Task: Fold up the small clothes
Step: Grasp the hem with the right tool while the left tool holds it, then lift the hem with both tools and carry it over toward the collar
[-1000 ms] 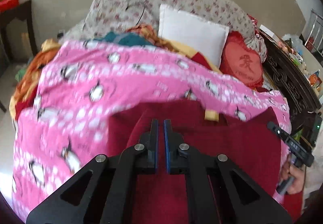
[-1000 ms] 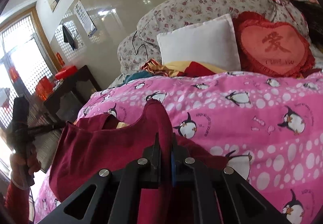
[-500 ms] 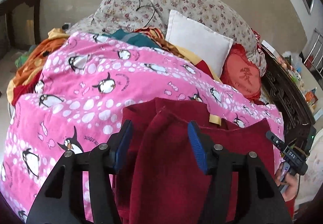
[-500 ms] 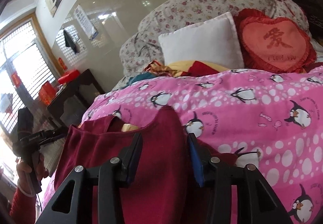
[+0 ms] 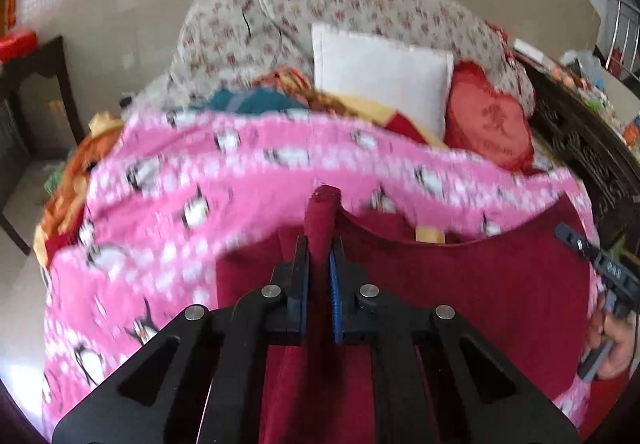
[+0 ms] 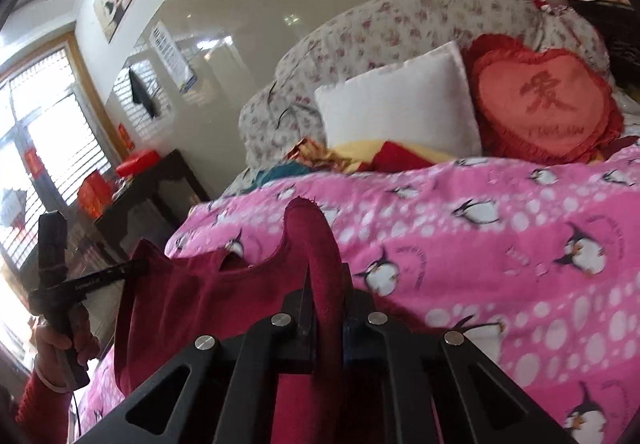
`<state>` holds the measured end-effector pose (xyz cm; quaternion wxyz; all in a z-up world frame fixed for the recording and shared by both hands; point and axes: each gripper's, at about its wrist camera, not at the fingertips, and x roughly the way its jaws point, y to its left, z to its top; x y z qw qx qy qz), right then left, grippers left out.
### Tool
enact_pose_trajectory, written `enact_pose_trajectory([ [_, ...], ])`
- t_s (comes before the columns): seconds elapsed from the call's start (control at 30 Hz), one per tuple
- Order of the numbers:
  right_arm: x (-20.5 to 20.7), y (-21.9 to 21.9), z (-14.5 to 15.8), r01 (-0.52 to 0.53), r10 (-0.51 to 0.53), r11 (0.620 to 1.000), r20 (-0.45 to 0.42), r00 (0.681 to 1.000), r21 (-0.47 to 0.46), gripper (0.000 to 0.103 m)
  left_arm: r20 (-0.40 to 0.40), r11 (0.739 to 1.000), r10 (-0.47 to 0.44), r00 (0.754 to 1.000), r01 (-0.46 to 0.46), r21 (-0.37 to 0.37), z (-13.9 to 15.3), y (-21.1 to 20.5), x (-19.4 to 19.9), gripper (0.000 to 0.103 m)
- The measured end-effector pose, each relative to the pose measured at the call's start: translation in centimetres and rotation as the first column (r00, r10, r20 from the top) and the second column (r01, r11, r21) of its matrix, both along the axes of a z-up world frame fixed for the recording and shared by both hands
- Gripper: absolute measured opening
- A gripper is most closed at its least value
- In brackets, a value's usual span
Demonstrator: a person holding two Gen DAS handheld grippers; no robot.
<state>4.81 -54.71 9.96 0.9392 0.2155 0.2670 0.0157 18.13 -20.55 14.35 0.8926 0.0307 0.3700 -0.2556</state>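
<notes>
A dark red sleeveless garment point(image 5: 460, 272) lies spread on a pink penguin blanket point(image 5: 192, 180). In the left wrist view my left gripper point(image 5: 319, 250) is shut on one shoulder strap point(image 5: 322, 216), whose end stands up past the fingertips. In the right wrist view my right gripper point(image 6: 326, 278) is shut on the other strap point(image 6: 312, 236), also sticking upward. The garment's body point(image 6: 192, 296) hangs between the two grips with the neckline sagging. A hand point(image 6: 64, 344) holding the left gripper shows at the left edge of the right wrist view.
Behind the blanket point(image 6: 480, 244) lie a white pillow point(image 5: 380, 72), a red heart cushion point(image 6: 544, 104), floral bedding point(image 5: 360, 4) and a heap of coloured clothes point(image 5: 272, 100). A dark side table point(image 6: 152, 196) stands left of the bed. Dark carved furniture point(image 5: 580, 148) runs along the right.
Half a second ago both grippers stood open astride the red garment. Both have now shut on its shoulder straps, and the left wrist view has shifted and blurred.
</notes>
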Motion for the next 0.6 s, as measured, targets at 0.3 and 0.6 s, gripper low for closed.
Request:
enact_pose_trajectory([
  [0.3, 1.6, -1.1, -3.5, 0.102, -0.109, 0.994, -0.212, 0.971, -0.044, 0.022, -0.134, 0.995, 0.100, 0.986, -0.102, -0.014, -4.6, -1.1, 4.3, 0.008],
  [0.6, -3.7, 4.4, 1.1, -0.045, 0.035, 0.995, -0.103, 0.994, -0.094, 0.024, -0.060, 0.997, 0.055, 0.997, -0.058, -0.049, -2.2, 2.4, -2.0, 0.029],
])
